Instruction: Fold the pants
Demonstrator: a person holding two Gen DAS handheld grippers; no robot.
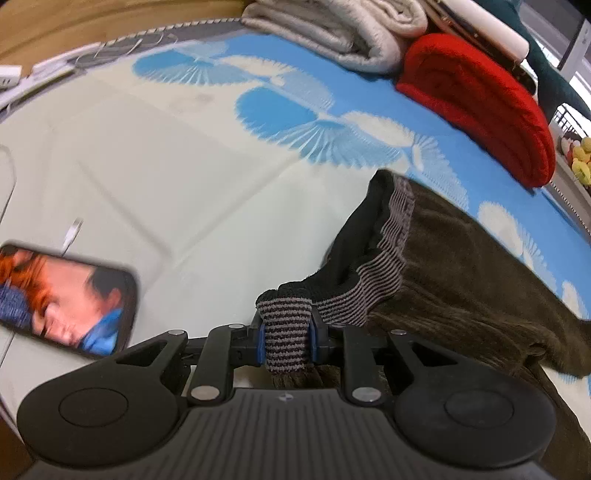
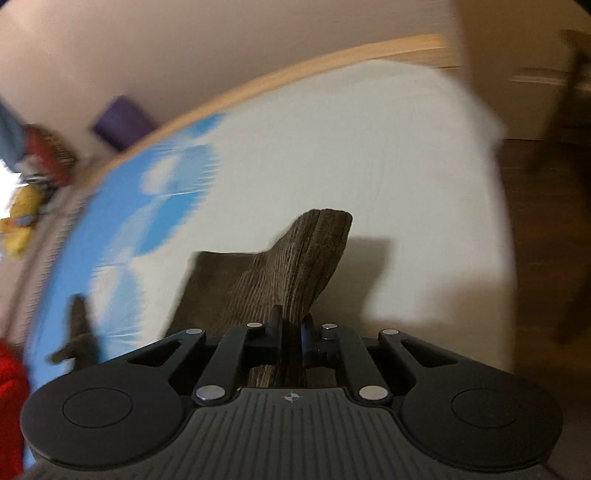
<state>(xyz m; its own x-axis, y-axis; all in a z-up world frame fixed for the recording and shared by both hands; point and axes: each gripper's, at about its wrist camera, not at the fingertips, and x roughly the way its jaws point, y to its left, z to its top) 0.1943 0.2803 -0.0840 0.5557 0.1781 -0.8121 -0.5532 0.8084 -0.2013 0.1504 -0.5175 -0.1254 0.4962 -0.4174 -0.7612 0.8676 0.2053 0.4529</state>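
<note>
The pants (image 1: pixel 476 280) are dark brown corduroy with a grey-and-black striped ribbed waistband (image 1: pixel 373 280). They lie on a bed with a white and blue patterned sheet (image 1: pixel 177 177). My left gripper (image 1: pixel 287 334) is shut on a fold of the striped waistband, lifting it off the sheet. In the right wrist view my right gripper (image 2: pixel 291 328) is shut on a raised end of the brown pants (image 2: pixel 295 258), which stands up above the rest of the fabric on the sheet. That view is blurred.
A phone (image 1: pixel 62 299) with a lit screen lies on the sheet at the left, with a charging cable (image 1: pixel 72 232) beside it. A folded red garment (image 1: pixel 484 107) and a folded cream blanket (image 1: pixel 340 26) lie at the far side. The bed's wooden edge (image 2: pixel 295 70) shows beyond.
</note>
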